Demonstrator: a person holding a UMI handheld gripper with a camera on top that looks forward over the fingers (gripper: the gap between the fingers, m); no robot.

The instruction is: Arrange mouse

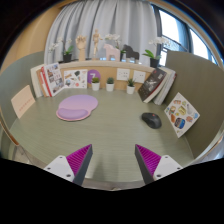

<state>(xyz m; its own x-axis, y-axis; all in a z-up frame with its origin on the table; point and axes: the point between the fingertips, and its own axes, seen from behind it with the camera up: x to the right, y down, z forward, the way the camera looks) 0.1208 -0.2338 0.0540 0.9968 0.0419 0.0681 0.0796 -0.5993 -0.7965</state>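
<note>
One dark rounded mouse [151,120] (glossy, perhaps) beyond open gripper [113,160].

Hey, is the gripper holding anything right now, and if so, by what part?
Nothing is held. The gripper is open, with only bare table between its fingers. The mouse lies on the table beyond them, untouched.

Daylight enters through the pale pleated curtains [100,18] and the dark-framed window [178,28] beyond the desk, leaving the grey-green desk surface [105,128] evenly, softly lit (shadows faint). Strong wide-angle distortion bows the wooden back ledge [105,67]; fine detail stays soft throughout.
</note>
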